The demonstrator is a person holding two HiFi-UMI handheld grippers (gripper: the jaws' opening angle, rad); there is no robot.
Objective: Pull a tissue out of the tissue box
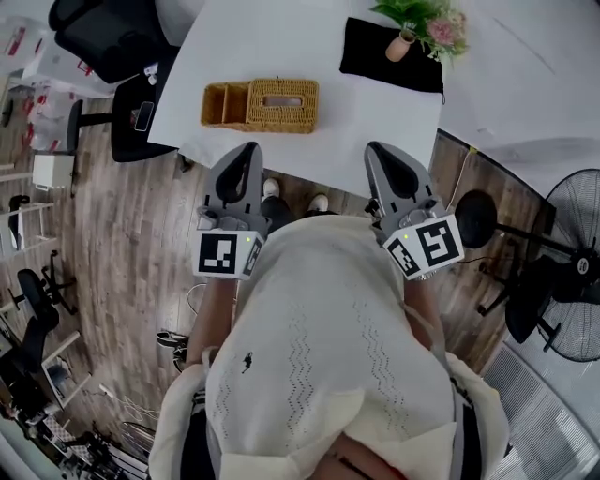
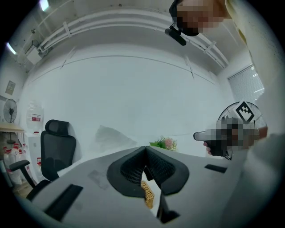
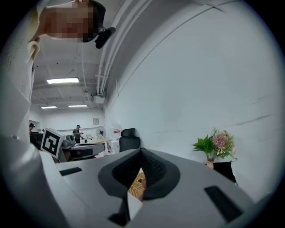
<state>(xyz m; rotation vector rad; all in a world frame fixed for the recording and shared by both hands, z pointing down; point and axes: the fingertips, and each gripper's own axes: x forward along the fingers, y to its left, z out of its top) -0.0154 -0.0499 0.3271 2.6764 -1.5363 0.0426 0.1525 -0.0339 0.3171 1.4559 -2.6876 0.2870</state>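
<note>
A wicker tissue box [image 1: 281, 103] lies on the white table [image 1: 281, 37], with an open wicker compartment [image 1: 223, 103] joined to its left side. The slot on its top looks pale; no tissue stands up from it. My left gripper [image 1: 250, 150] hangs shut and empty just short of the table's near edge, below the box. My right gripper [image 1: 376, 150] is shut and empty too, level with it and further right. Wicker [image 2: 148, 196] shows below the closed jaws in the left gripper view. A strip of the box [image 3: 137, 185] shows the same way in the right gripper view.
A potted flower [image 1: 422, 23] stands on a black cloth [image 1: 389, 56] at the table's far right. A black office chair [image 1: 112, 37] and a stool with a phone [image 1: 143, 115] sit left of the table. A floor fan [image 1: 572, 262] stands at right.
</note>
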